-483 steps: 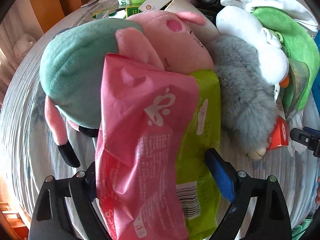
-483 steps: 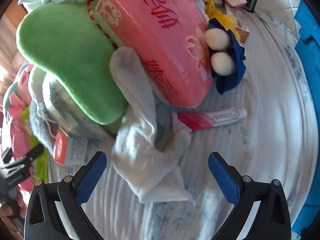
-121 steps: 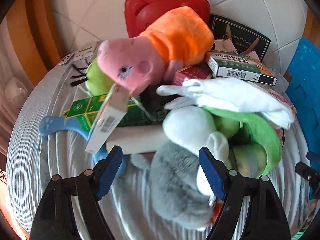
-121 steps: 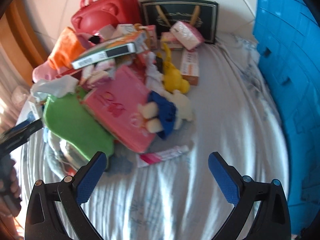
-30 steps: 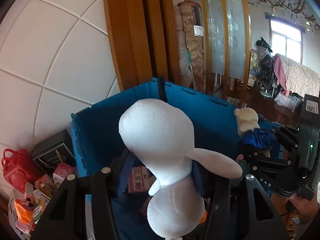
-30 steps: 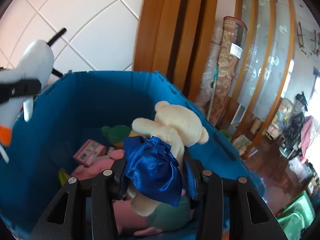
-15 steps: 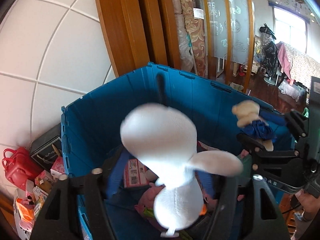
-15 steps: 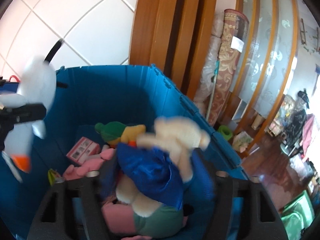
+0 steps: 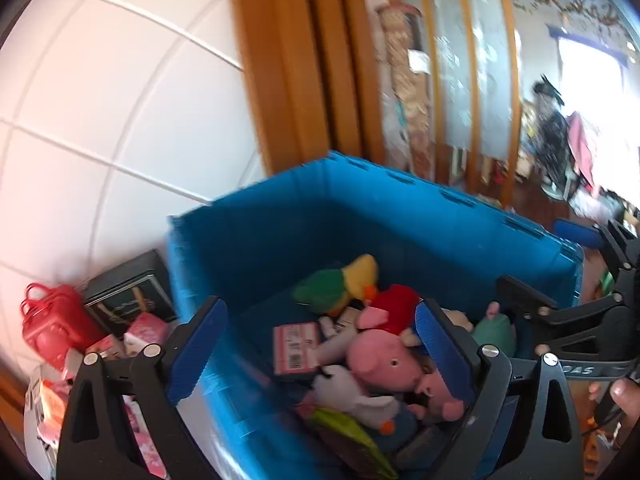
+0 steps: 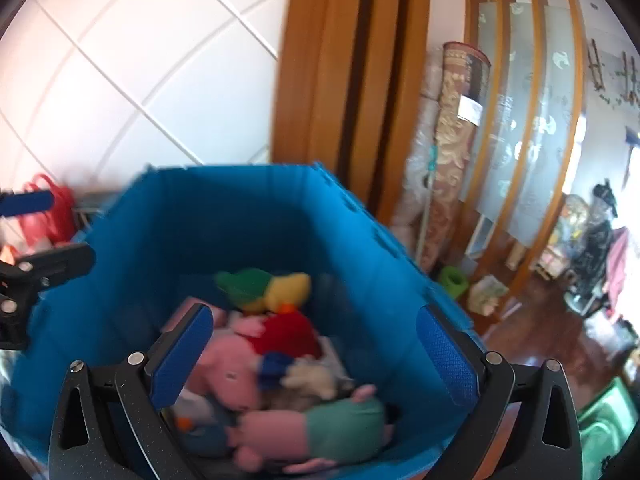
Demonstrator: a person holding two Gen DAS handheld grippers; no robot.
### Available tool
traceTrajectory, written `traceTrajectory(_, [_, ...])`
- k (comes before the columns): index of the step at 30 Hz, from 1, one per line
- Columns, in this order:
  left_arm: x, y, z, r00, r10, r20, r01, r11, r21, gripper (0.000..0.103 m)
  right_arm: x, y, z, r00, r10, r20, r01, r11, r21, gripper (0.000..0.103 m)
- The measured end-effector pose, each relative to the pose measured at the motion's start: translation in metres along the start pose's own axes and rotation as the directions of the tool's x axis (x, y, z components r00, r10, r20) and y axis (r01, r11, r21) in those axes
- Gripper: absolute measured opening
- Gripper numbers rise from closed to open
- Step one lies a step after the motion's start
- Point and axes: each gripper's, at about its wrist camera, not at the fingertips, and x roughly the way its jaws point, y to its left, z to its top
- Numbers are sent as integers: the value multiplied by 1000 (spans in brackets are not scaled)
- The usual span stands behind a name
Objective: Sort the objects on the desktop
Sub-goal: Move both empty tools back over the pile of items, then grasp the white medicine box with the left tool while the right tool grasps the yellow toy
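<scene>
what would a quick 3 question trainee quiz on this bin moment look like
1. True or false: the left gripper is clamped on a toy.
2. The white plush lies: A) on the table, B) inside the blue bin, C) between the right gripper's jaws.
3. Fill in: the red bag stands ___ the bin.

Key
1. False: its jaws have just been opening and nothing sits between them.
2. B; the right gripper's jaws have also just opened, empty.
3. Outside, by the tiled wall.
</scene>
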Motion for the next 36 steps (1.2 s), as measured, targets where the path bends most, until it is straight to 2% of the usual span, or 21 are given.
traceTrajectory(6, [-46,68,-36,995,78,66,-71,992,-105,97,-35,49,15,993,87,80,-89,996,24,103])
traceTrajectory(8, [-64,96,-52,988,131,85,-119,984,-132,96,-46,71,21,985,134,107,-139,990,39,103])
traceTrajectory(10, [-80,126,-70,978,189,90,-173,971,-164,97,-53,94,26,982,145,117,-150,988,37,103])
traceTrajectory(14, [-101,192,-111,953,300,43,-285,935,-209,97,-62,143,34,977,180,114,-184,982,31,103])
traceTrajectory(17, [-107,245,-152,925,378,-33,-374,894,-248,97,-66,182,36,960,260,101,-264,964,34,103])
traceTrajectory(21, [-103,328,-224,889,405,-214,-456,826,-330,97,-65,238,37,938,342,53,-343,939,8,103])
traceTrajectory(25, [-97,402,-314,816,436,-379,-567,730,-381,97,-44,292,33,920,391,-16,-391,920,-18,103])
traceTrajectory(28, [-87,448,-373,766,422,-485,-623,676,-395,97,-12,323,26,920,382,-89,-385,923,-19,103])
traceTrajectory(29, [-86,455,-388,759,418,-500,-629,669,-396,97,-3,331,24,918,381,-109,-385,923,-16,103])
traceTrajectory(31, [-78,474,-416,731,422,-536,-655,653,-380,97,20,347,18,908,391,-152,-398,917,-11,103])
traceTrajectory(34, [-67,493,-440,704,445,-554,-685,632,-362,97,57,370,7,905,363,-223,-378,925,-26,103])
traceTrajectory(36, [-60,504,-447,716,445,-539,-679,625,-386,97,87,387,-2,900,339,-274,-363,931,-38,103])
